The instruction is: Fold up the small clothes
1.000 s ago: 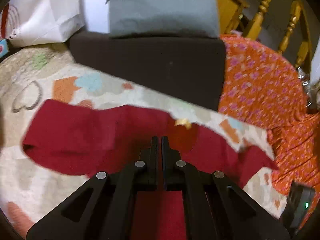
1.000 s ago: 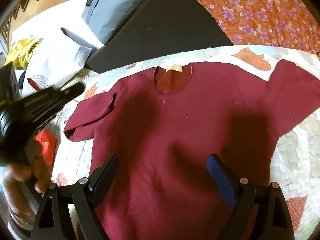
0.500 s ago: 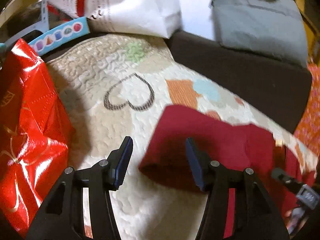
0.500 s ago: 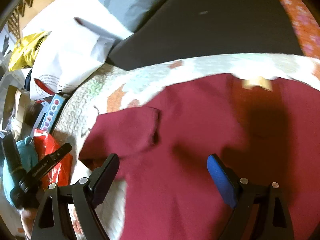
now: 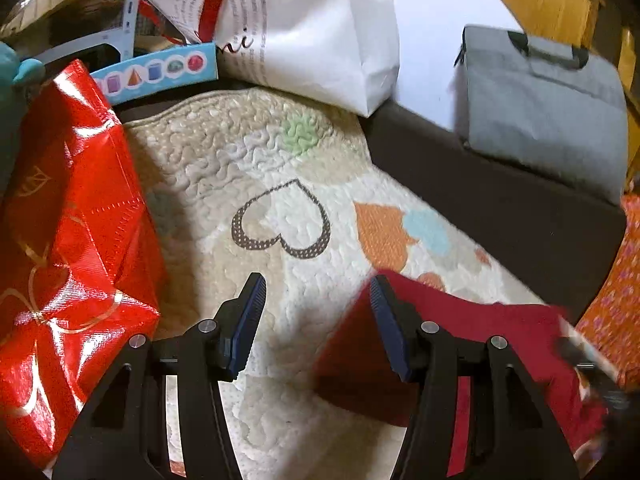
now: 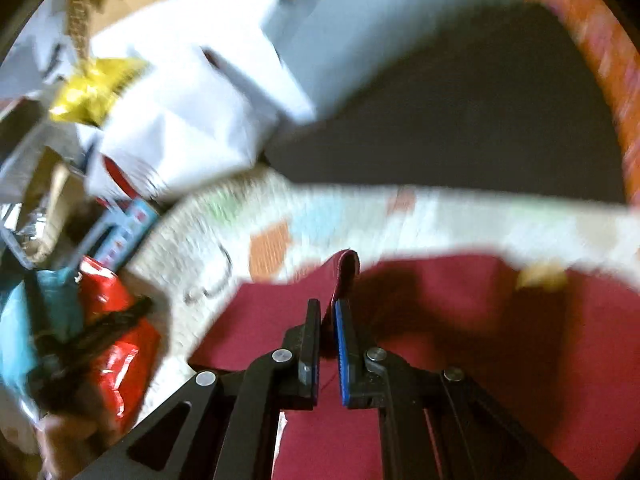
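The right gripper point(image 6: 329, 316) pinches a fold of the maroon T-shirt point(image 6: 460, 320) between its fingers; the left gripper point(image 5: 318, 312) stands half open, empty, over the quilted mat point(image 5: 224, 168), the shirt's sleeve just beside its right finger.

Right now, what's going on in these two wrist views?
A person is folding a small dark red shirt on a quilted mat. The right claw has pinched a fold of the shirt's fabric and holds it raised off the rest. The left claw is open and empty over the mat, with the shirt's edge just by its right finger. That view is blurred, so finer detail is unclear.
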Demonstrator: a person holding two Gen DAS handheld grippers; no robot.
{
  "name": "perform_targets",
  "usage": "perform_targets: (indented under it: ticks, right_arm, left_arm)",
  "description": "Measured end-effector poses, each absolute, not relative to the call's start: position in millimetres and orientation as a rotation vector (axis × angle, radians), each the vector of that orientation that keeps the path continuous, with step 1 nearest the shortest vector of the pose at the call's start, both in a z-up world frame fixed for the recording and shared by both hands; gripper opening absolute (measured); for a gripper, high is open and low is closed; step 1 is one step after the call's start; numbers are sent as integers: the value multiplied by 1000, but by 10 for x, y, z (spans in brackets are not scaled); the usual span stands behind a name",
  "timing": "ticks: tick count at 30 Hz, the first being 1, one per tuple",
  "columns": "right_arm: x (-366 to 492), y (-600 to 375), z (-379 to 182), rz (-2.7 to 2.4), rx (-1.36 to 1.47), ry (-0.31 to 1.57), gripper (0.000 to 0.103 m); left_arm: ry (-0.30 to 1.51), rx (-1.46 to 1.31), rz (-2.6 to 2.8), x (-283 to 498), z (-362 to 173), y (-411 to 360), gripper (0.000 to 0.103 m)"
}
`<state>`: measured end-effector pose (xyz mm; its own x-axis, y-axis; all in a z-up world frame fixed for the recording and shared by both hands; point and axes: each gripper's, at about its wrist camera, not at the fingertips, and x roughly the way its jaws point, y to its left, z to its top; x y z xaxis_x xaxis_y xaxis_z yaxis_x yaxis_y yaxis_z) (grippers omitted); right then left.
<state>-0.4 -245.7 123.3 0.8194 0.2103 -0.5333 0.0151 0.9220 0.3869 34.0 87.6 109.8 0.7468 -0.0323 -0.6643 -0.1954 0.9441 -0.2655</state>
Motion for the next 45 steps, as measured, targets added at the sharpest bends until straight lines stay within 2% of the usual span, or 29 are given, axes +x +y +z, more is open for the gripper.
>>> perform_targets:
  ticks: [3,6,8,14,17,18,19,21,23,28,33,38,39,41,42,45]
  right_arm:
    - [-511,-2765,1569,12,316,516,6]
    - [-964,-3123,1608,-208,150,520,6]
    - [-1104,-3381,1434,-307,135,591,6]
    - [-1147,-3996,420,-451,238,856,6]
    - [-1190,-4059,328,-435,262,848,6]
    - [-1206,-4062,351,-442,244,861,11]
    - [-1208,-4052,387,-446,226,879,22]
    - [-1223,-3941,552,-494,188,840,38]
    - [-1261,-3829,749,-444,221,744,42]
    - [-617,-3088,864,88,336,724,42]
    - [210,-2205,544,184,-24,802,42]
    - [564,-2094,223,238,-115,870,42]
    - [561,-2116,209,252,-111,856,41]
    - [542,-2162,196,275,-81,854,25]
    - [516,-2178,224,269,-76,854,7]
    - [402,-2257,333,244,-88,827,3]
  left_arm:
    - [715,-317,78,305,1112,805,54]
    - [738,-285,38,300,1054,620,54]
    - [757,-244,5,307,997,434,54]
    - [766,-120,-92,269,888,-115,54]
    - [769,-66,-122,242,837,-272,54]
    - [776,-49,-123,245,815,-295,54]
    - [785,-38,-116,256,795,-299,54]
    - [805,-35,-108,283,755,-283,54]
    - [847,-46,-100,325,693,-251,54]
    - [873,-31,-76,352,633,-188,54]
    - [868,-47,-43,404,659,-15,54]
    - [894,-140,-32,523,661,188,54]
    - [891,-149,-33,535,668,197,54]
    - [882,-150,-36,543,685,178,54]
    - [879,-145,-37,539,686,160,54]
    - [891,-128,-51,535,658,97,54]
